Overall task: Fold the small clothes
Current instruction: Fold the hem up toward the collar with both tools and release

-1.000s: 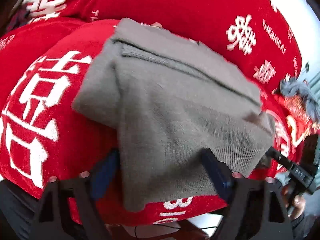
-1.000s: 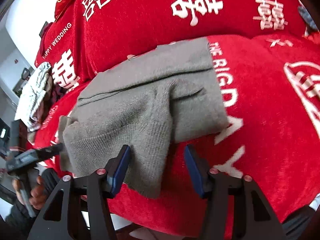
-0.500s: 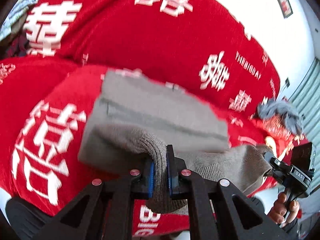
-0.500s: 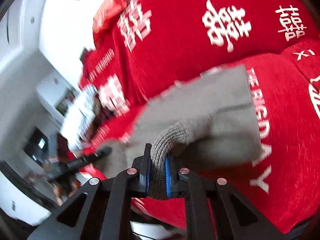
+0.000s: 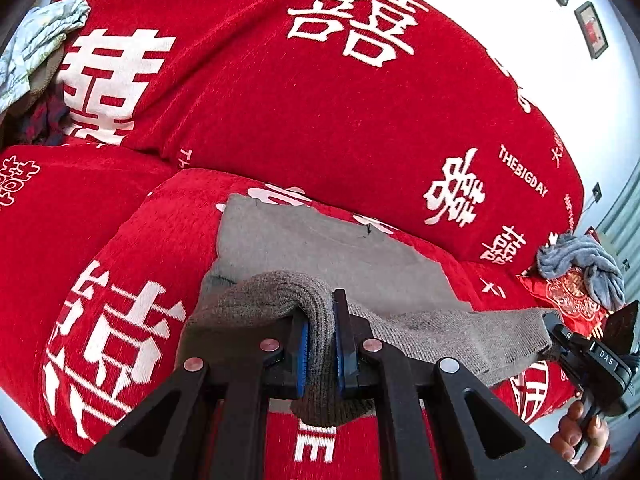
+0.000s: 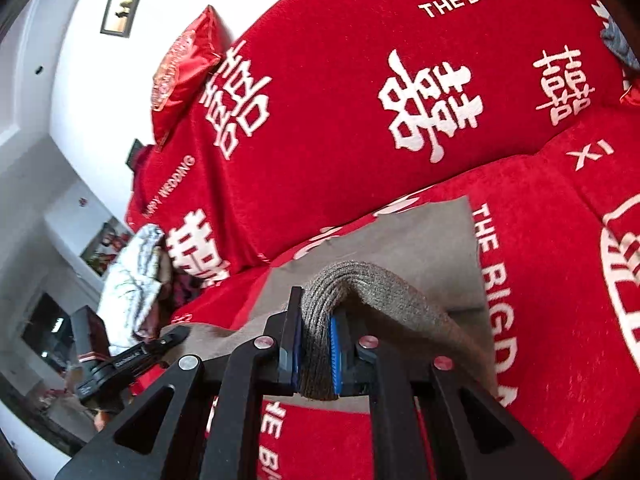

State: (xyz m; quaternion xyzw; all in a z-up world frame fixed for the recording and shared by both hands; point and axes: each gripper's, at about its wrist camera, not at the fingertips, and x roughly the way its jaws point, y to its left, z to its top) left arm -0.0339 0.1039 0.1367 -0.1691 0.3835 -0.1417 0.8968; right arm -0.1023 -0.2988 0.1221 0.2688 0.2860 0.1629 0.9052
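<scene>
Red sofa cover [image 5: 280, 128], printed with white wedding characters and English lettering, fills both views; a white wall with framed pictures [image 5: 592, 28] rises behind the backrest. On the seat cushion lies the grey knitted garment [image 5: 332, 252], its far part flat on the fabric with red cover showing bare on its left, right and far sides. Its near edge is lifted off the cushion at two spots. The left hand-held gripper [image 5: 320, 344] is clamped on a bunched fold of that edge, the knit pinched between its blue pads [image 5: 301, 354] and hanging down below them. The right hand-held gripper [image 6: 314, 354] is likewise closed on a thick fold of the same garment [image 6: 420, 240], near its right side. Between the two grips the hem sags in a loose span. Far left on the sofa sits a pile of pale crumpled clothes [image 5: 36, 40]; far right, a grey cloth [image 5: 580, 264] rests on a red cushion [image 5: 568, 300]. Another red cushion [image 6: 180, 76] leans on top of the backrest, at the left in the right wrist view.
</scene>
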